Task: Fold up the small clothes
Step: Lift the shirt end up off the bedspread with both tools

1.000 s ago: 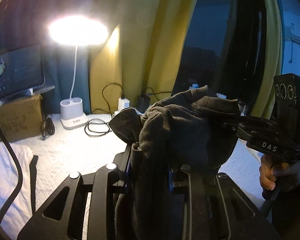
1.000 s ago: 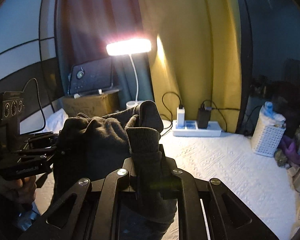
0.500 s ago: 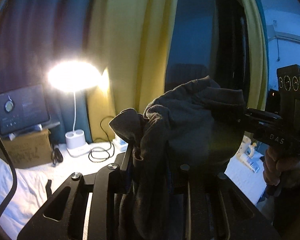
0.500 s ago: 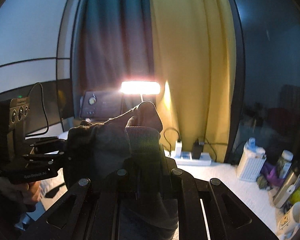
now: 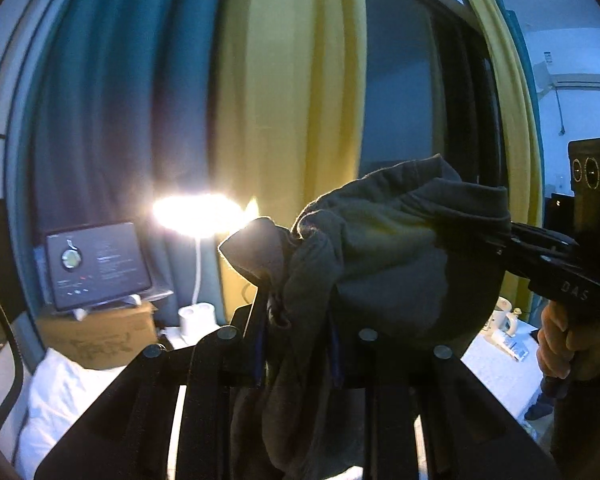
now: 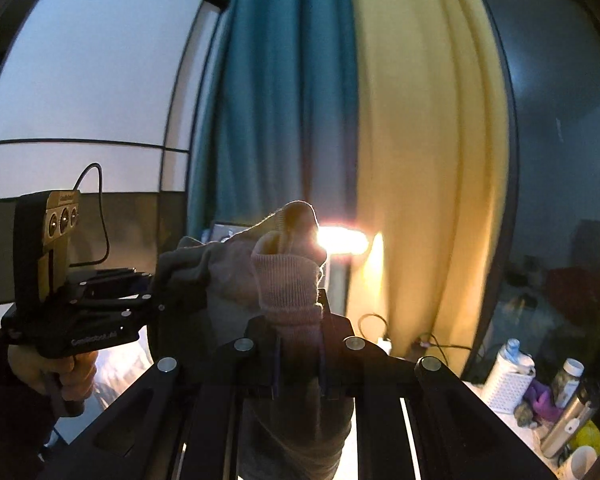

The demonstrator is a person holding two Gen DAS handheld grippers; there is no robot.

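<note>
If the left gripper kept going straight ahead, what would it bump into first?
Probably the yellow curtain hanging behind. The left gripper already pinches the dark garment, and how far off the curtain hangs is unclear.

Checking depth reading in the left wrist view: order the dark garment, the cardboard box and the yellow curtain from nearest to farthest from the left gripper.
1. Dark garment, clamped in the left gripper, centre.
2. Cardboard box, lower left, under the tablet.
3. Yellow curtain, behind, at the window.
</note>
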